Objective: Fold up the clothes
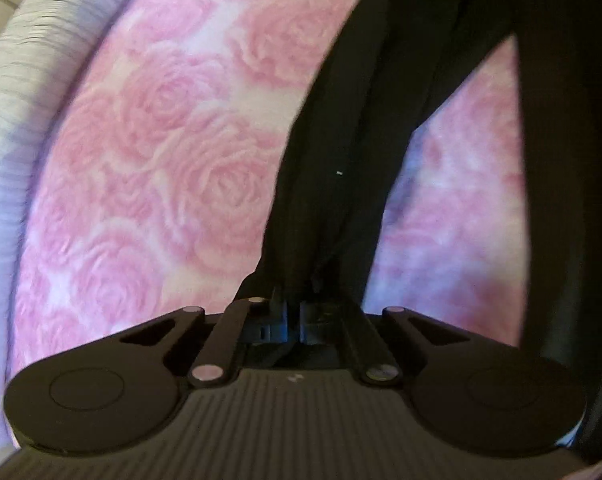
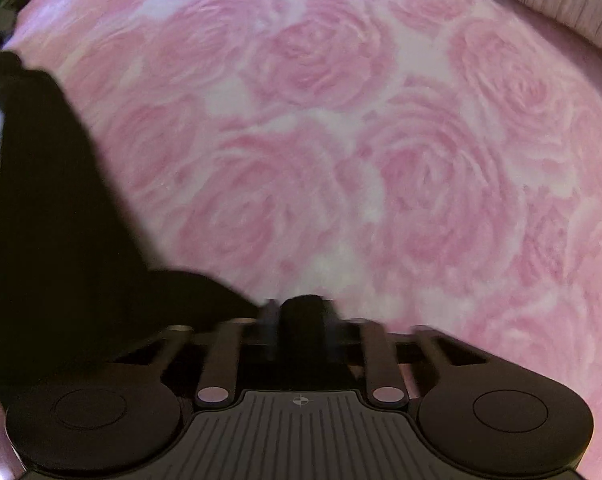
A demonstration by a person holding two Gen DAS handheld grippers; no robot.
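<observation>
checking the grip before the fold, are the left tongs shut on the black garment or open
Shut on it: the left tongs have their fingers drawn together with the black garment pinched between them, and the cloth stretches away over the pink rose bedspread.

Both my wrist cameras ride just behind my tongs, looking steeply down, close over the rose-print bed cover (image 1: 161, 160); both views share it and the black garment (image 2: 61, 220).

Black garment (image 1: 341, 140), draped taut, mid-air
</observation>
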